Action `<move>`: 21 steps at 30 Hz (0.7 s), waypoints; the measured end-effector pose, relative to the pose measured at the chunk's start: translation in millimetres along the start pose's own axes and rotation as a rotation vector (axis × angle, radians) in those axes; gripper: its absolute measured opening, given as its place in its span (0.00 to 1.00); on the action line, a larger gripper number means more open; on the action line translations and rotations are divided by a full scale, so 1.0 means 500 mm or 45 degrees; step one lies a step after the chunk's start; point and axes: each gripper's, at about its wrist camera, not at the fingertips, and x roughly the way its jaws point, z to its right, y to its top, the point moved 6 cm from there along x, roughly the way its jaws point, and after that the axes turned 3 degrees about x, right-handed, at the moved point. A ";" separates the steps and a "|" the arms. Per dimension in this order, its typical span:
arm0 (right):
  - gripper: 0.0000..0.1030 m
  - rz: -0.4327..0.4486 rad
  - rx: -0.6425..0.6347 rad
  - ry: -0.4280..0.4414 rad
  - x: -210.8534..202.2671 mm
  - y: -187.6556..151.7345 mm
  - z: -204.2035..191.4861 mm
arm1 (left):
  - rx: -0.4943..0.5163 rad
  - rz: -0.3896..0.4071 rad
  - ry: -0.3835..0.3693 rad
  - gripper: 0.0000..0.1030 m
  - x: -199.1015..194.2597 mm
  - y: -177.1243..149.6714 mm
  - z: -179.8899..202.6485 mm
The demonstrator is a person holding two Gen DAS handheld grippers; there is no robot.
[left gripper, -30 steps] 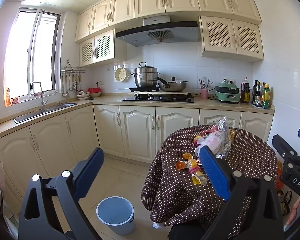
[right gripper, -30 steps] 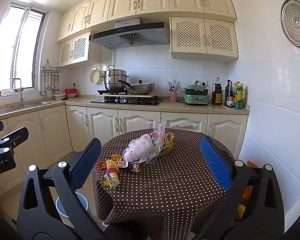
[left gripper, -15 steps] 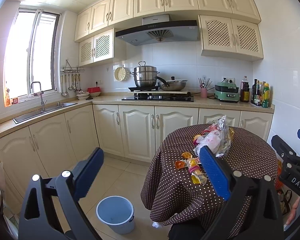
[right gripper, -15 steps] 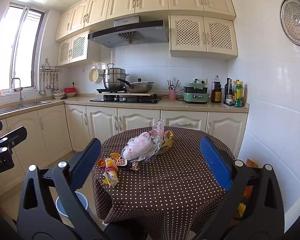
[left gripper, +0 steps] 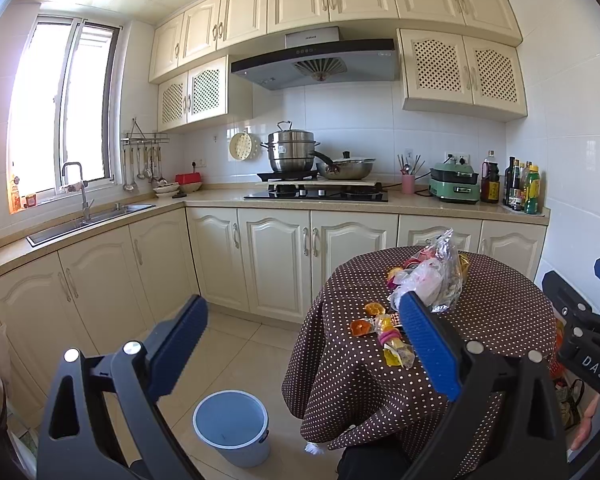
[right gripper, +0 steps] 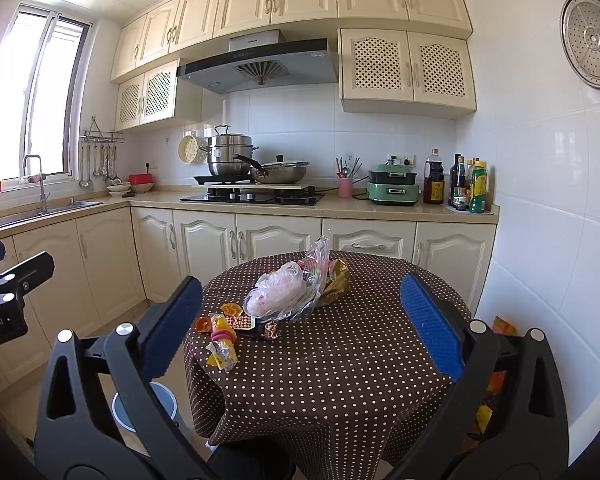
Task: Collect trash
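Note:
A round table with a brown polka-dot cloth (right gripper: 340,360) holds trash: a crumpled clear plastic bag (right gripper: 284,294), a yellow wrapper (right gripper: 222,350), small orange pieces (right gripper: 203,323) and a brown candy wrapper (right gripper: 272,330). The same pile shows in the left wrist view, with the bag (left gripper: 428,280) and yellow wrapper (left gripper: 396,350). A light blue bucket (left gripper: 232,426) stands on the floor left of the table. My left gripper (left gripper: 300,344) is open and empty, short of the table. My right gripper (right gripper: 300,320) is open and empty, facing the table from the near side.
Cream cabinets and a counter (right gripper: 340,208) run along the back wall with a stove, pots (right gripper: 228,156) and bottles (right gripper: 476,186). A sink (left gripper: 88,220) is at the left. Colourful items lie on the floor right of the table (right gripper: 496,384).
Both grippers have drifted slightly; the table looks a little nearer in the right wrist view. Both stay open and empty.

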 end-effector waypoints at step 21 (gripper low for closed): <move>0.94 -0.027 -0.029 0.004 0.020 -0.020 -0.010 | 0.017 -0.036 0.011 0.92 0.030 -0.007 0.003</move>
